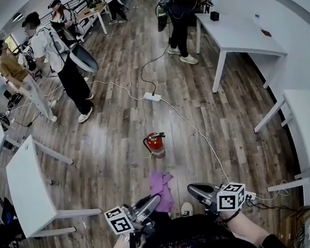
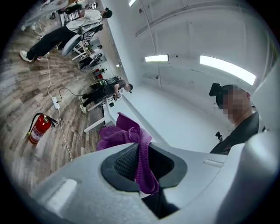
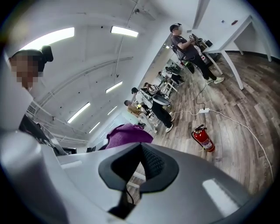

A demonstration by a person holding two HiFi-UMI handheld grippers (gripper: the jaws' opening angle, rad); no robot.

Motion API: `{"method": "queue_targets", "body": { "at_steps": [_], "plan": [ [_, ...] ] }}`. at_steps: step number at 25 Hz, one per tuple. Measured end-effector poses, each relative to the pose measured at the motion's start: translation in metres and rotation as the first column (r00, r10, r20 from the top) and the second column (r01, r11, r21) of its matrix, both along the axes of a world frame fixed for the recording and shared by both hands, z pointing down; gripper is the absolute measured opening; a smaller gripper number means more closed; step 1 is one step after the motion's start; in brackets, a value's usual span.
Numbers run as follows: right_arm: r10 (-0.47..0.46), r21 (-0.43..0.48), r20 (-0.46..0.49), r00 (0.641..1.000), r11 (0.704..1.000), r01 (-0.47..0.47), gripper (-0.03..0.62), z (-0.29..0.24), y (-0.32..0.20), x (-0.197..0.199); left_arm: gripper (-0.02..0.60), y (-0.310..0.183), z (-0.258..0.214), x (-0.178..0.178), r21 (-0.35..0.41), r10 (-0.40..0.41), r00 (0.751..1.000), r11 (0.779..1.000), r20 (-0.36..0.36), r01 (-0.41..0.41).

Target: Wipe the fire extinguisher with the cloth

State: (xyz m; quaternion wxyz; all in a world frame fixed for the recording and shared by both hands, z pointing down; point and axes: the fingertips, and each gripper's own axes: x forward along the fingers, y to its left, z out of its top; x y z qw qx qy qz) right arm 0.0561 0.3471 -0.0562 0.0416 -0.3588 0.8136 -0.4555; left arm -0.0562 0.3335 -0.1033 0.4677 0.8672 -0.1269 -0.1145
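A red fire extinguisher (image 1: pixel 156 144) stands upright on the wooden floor, a little ahead of both grippers; the left gripper view has the extinguisher (image 2: pixel 38 128) at far left, the right gripper view has the extinguisher (image 3: pixel 204 139) at right. My left gripper (image 1: pixel 151 201) is shut on a purple cloth (image 1: pixel 162 190), which is pinched between its jaws and bunches beyond the tips as the cloth (image 2: pixel 127 135). My right gripper (image 1: pixel 197 190) is shut with nothing between its pads. The purple cloth (image 3: pixel 127 134) shows just past its jaws. Both grippers stay short of the extinguisher.
A white power strip (image 1: pixel 152 97) and its cable (image 1: pixel 200 135) run across the floor behind the extinguisher. White tables (image 1: pixel 244 36) stand at right and a white table (image 1: pixel 27 187) at left. Several people (image 1: pixel 65 69) stand at the back.
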Motion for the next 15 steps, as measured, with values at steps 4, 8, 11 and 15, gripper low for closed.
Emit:
{"method": "queue_targets", "body": {
  "at_steps": [4,8,11,15],
  "plan": [
    [-0.015,-0.003,-0.001,1.0,1.0,0.015,0.005,0.001,0.005,0.002,0.046,0.01,0.001,0.002,-0.009,-0.013,1.0,1.0,-0.002,0.013],
    [-0.037,0.005,0.009,0.999,0.999,0.037,0.004,-0.001,0.007,0.0,0.046,0.015,0.001,-0.002,-0.004,-0.041,0.999,0.999,-0.002,0.041],
    [-0.056,0.009,0.014,0.998,0.998,0.056,0.004,-0.001,0.01,-0.004,0.046,0.018,-0.004,0.001,0.04,-0.028,0.999,0.999,0.029,0.027],
    [-0.08,0.021,0.005,0.997,0.997,0.08,0.003,-0.003,0.014,-0.006,0.046,0.025,-0.004,0.008,0.066,-0.002,0.998,0.998,0.062,-0.002]
  ]
}}
